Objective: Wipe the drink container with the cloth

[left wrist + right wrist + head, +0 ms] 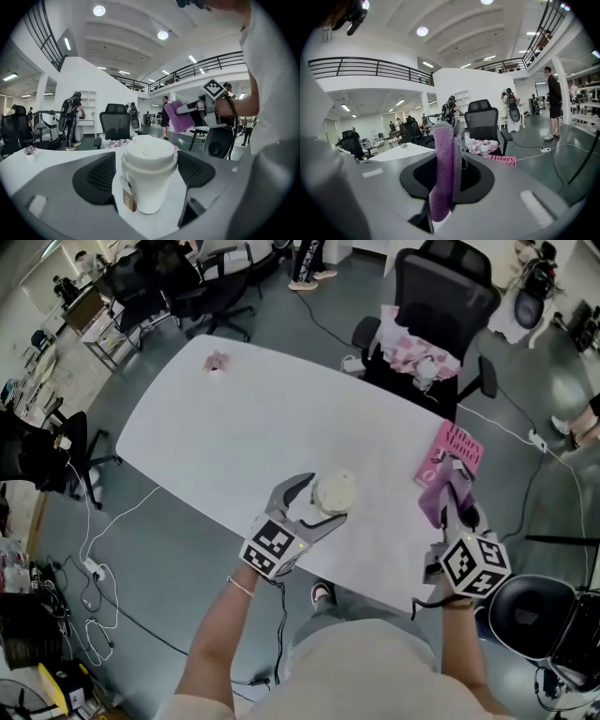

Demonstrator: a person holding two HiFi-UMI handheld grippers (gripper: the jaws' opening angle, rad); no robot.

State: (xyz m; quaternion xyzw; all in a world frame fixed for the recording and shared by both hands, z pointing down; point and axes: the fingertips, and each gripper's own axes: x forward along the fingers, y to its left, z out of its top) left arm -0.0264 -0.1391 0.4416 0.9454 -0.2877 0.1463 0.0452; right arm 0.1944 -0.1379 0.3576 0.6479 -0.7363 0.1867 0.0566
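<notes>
A white lidded paper cup (pixel 335 491) with a brown tag stands upright on the white table (pixel 234 427) near its front edge. My left gripper (pixel 322 499) reaches around it. In the left gripper view the cup (pixel 149 176) stands between the two black pads (pixel 98 177), with a gap on each side, so the jaws are open. My right gripper (pixel 456 509) is held off to the right of the cup, shut on a purple cloth (pixel 438 491). In the right gripper view the cloth (pixel 443 173) hangs pinched between the jaws.
A pink book (pixel 457 448) lies at the table's right edge, just beyond the right gripper. A small pink object (pixel 217 362) sits at the far left corner. A black office chair (pixel 436 306) with a patterned cloth stands behind the table. Cables run across the floor.
</notes>
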